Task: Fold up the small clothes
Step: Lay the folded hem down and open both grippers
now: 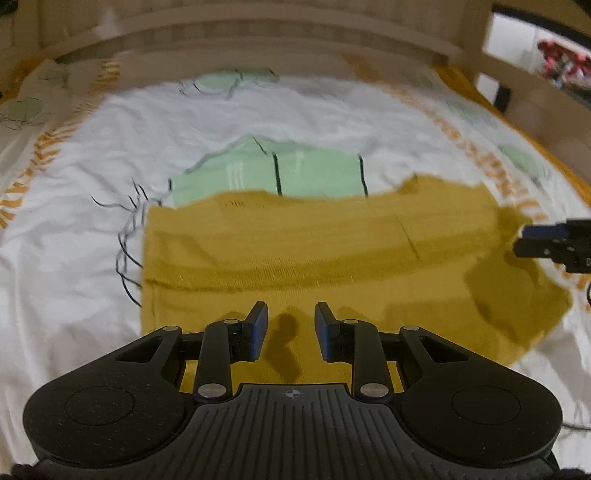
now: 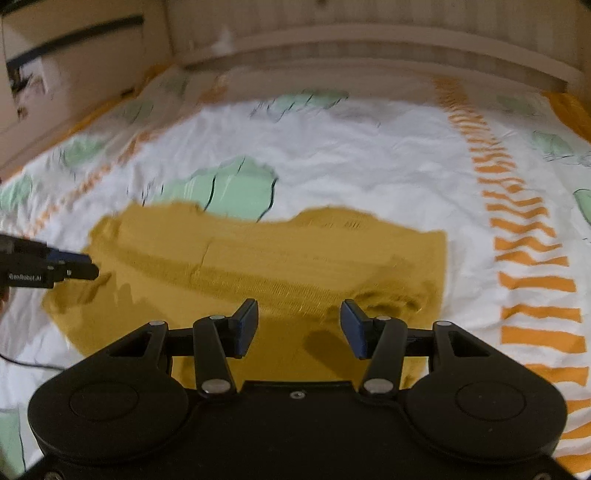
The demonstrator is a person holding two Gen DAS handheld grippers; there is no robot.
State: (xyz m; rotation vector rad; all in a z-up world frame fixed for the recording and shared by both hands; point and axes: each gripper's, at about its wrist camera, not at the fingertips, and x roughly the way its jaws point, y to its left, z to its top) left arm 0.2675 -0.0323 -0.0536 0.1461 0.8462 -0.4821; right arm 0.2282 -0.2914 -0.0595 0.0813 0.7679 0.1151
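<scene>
A mustard-yellow small garment [image 1: 314, 254] lies spread flat on the bed; it also shows in the right wrist view [image 2: 280, 266]. My left gripper [image 1: 290, 325] is open and empty, hovering over the garment's near edge. My right gripper [image 2: 299, 321] is open and empty, over the garment's near right part. The right gripper's tips show at the right edge of the left wrist view [image 1: 532, 240]. The left gripper's tips show at the left edge of the right wrist view [image 2: 74, 266], by the garment's left end.
The bed sheet [image 1: 74, 258] is white with green patches and orange striped bands [image 2: 535, 288]. A wooden bed frame [image 1: 258, 33] runs along the far side. A thin black cable [image 2: 26, 362] trails at the left.
</scene>
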